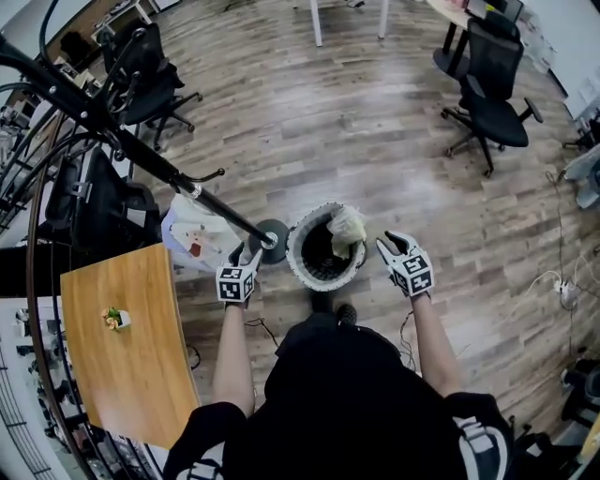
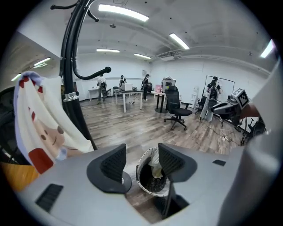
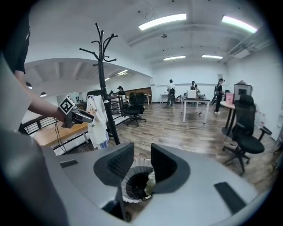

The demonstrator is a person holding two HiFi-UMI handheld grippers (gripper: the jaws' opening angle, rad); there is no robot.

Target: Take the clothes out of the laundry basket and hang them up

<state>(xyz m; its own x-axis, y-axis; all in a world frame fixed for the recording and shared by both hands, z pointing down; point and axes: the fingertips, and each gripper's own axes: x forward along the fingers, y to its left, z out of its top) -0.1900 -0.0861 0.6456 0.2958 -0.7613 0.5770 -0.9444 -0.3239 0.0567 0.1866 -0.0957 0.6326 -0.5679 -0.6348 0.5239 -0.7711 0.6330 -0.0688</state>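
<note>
As the basket stands: on the floor between the grippers, 1 pale garment draped over its rim.
Coat rack: 1 white printed garment already hung.
Left gripper: jaws wide apart, empty, beside the basket.
Right gripper: jaws partly apart, empty.
Left to do: lifting and hanging the pale garment, I judge.

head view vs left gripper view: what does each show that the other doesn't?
Head view only: the small plant on the wooden table, and the person's dark top.
Left gripper view only: ceiling lights, people at far desks, the left gripper with jaws apart and empty.
Both: laundry basket holding a pale garment, coat rack, white printed garment hanging by it.
</note>
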